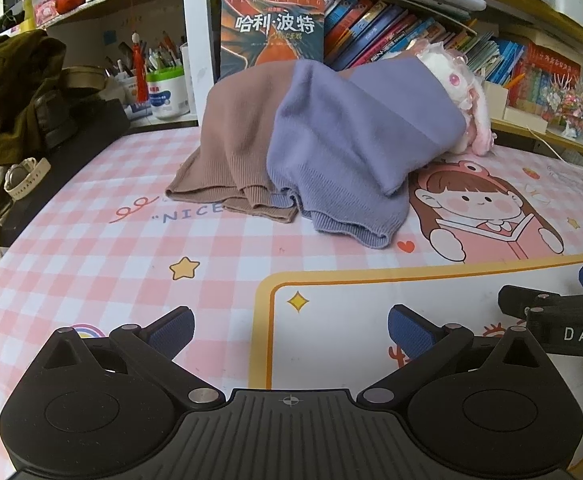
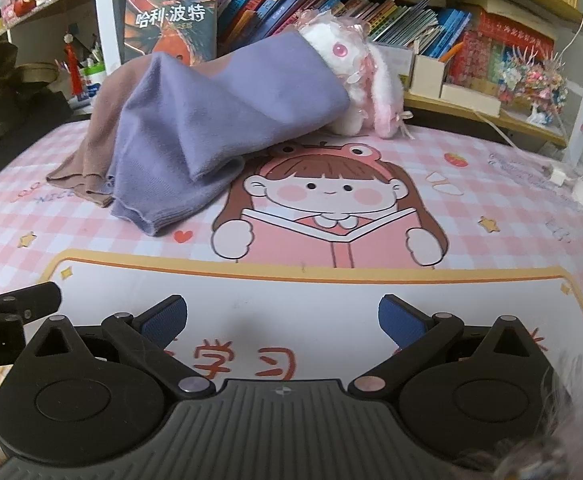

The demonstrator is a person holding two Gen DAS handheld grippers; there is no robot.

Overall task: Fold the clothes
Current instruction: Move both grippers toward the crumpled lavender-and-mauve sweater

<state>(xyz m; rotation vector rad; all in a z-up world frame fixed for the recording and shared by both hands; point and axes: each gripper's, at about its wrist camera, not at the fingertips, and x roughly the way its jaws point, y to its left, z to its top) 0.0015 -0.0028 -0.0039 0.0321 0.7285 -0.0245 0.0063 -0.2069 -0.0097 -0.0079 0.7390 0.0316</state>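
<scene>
A purple knit garment [image 1: 355, 148] lies draped in a heap at the back of the desk, over a brown knit garment [image 1: 235, 148]. Both also show in the right wrist view, purple [image 2: 195, 128] and brown [image 2: 91, 148]. My left gripper [image 1: 290, 330] is open and empty, low over the pink checked desk mat [image 1: 111, 264], well short of the clothes. My right gripper [image 2: 282, 322] is open and empty over the mat's white panel [image 2: 291, 296]. The right gripper's side shows at the left wrist view's right edge [image 1: 563, 320].
A white and pink plush toy [image 2: 355, 76] leans behind the purple garment. Bookshelves with books [image 1: 411, 32] stand behind. A dark green jacket [image 1: 11, 88] and a watch [image 1: 23, 178] lie at the left. A charger and cable [image 2: 559, 176] lie at the right.
</scene>
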